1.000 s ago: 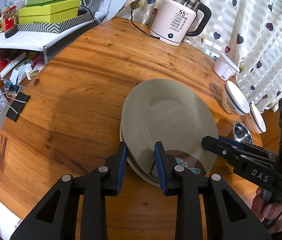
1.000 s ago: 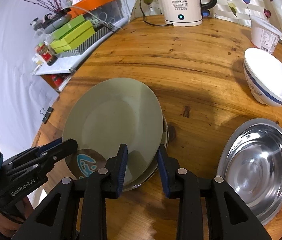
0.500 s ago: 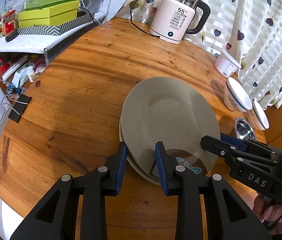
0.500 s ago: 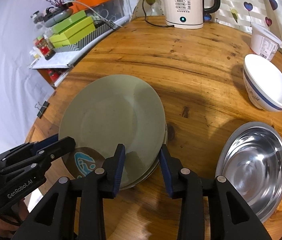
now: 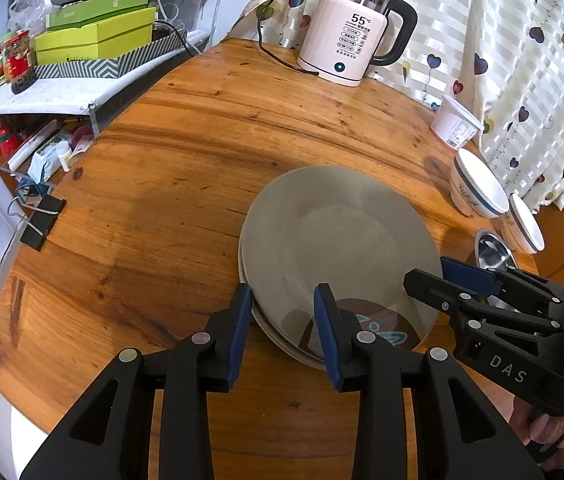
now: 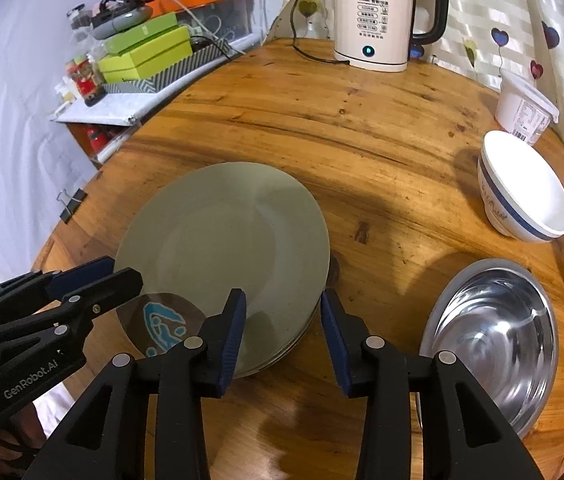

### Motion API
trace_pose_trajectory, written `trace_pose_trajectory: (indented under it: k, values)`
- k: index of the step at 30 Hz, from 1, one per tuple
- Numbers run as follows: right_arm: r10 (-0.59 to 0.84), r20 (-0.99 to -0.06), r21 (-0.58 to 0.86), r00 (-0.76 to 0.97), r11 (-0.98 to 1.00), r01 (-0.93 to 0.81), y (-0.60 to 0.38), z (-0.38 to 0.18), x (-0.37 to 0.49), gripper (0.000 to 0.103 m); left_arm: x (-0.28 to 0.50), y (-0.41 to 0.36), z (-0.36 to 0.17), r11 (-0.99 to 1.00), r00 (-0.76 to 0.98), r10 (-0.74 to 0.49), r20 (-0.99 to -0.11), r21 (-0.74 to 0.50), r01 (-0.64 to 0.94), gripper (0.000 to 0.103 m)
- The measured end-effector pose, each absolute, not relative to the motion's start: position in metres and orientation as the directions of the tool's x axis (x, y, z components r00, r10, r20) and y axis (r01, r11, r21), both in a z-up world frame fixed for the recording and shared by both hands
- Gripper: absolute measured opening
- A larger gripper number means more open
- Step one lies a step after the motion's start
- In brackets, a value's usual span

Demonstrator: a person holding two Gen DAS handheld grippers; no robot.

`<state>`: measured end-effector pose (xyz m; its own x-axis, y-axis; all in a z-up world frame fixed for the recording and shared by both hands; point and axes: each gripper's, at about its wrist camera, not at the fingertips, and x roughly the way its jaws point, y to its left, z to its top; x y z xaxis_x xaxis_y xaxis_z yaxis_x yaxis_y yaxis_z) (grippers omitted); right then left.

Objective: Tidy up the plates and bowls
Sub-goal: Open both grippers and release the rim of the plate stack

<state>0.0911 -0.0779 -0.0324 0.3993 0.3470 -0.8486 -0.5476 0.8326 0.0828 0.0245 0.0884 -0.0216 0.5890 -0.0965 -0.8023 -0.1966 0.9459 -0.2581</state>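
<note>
Plates [image 6: 226,240] sit stacked between left gripper [image 5: 282,330] and right gripper [image 6: 284,334], jaws apart.

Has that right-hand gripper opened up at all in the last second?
Yes. The right gripper has spread its fingers wider: they now straddle more of the plate stack's near rim.

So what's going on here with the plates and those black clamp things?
A person is tidying dishes on a round wooden table, holding a two-finger gripper in each hand. Both the left gripper and the right gripper are open, poised at the near edge of a stack of grey plates, one on each side, holding nothing. Off to the right a steel bowl and two white bowls sit apart, not yet stacked. A kettle stands at the back.
</note>
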Motion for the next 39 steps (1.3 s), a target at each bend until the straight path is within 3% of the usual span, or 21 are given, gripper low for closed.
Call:
trace_pose_trajectory:
  k: [10,14,39]
  values:
    - [0.387,-0.826,0.115,0.410,0.827,-0.550,-0.086,-0.030,0.090,0.037,0.024,0.100,-0.024,0.931,0.601,-0.113,-0.791,-0.296,-0.215,0.034]
    - [0.382,-0.826,0.114,0.414,0.833,-0.542,-0.088,-0.031,0.092,0.026,0.024,0.102,-0.026,0.924,0.606,-0.132,-0.784,-0.319,-0.211,0.034]
    - [0.419,-0.821,0.160,0.388,0.821,-0.548,-0.091,-0.030,0.092,0.026,0.022,0.096,-0.019,0.937,0.626,-0.115,-0.771,-0.294,-0.190,0.034]
